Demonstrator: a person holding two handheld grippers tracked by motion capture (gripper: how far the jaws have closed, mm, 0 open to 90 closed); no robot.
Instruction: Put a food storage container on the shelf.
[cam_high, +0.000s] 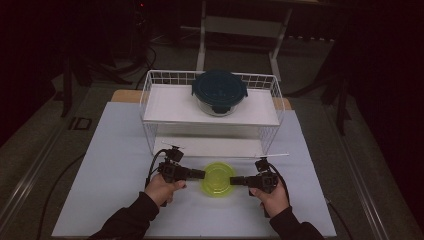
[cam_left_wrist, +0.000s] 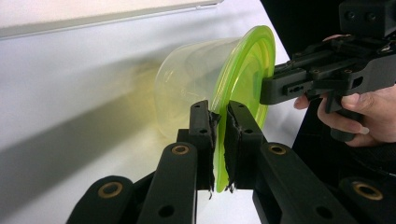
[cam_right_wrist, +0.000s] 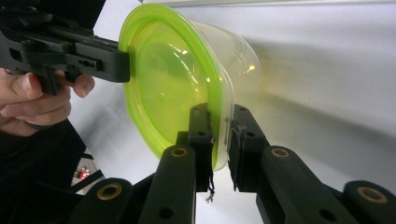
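Note:
A clear round tub (cam_high: 218, 186) with a lime-green lid (cam_high: 218, 177) stands on the pale mat in front of the rack. In the high view my left gripper (cam_high: 202, 174) meets the lid's left edge and my right gripper (cam_high: 233, 180) its right edge. In the left gripper view the two black jaws of the left gripper (cam_left_wrist: 218, 112) pinch the rim of the green lid (cam_left_wrist: 243, 70), with the clear tub (cam_left_wrist: 187, 88) behind it. In the right gripper view the right gripper (cam_right_wrist: 220, 114) clamps the opposite rim of the lid (cam_right_wrist: 163, 88) where it meets the tub (cam_right_wrist: 233, 56).
A white wire rack (cam_high: 150, 100) stands behind the tub. On its top shelf sits a glass container with a dark teal clip lid (cam_high: 219, 89). A lower white shelf (cam_high: 200, 146) lies just beyond the grippers. The pale mat (cam_high: 115, 165) extends to both sides.

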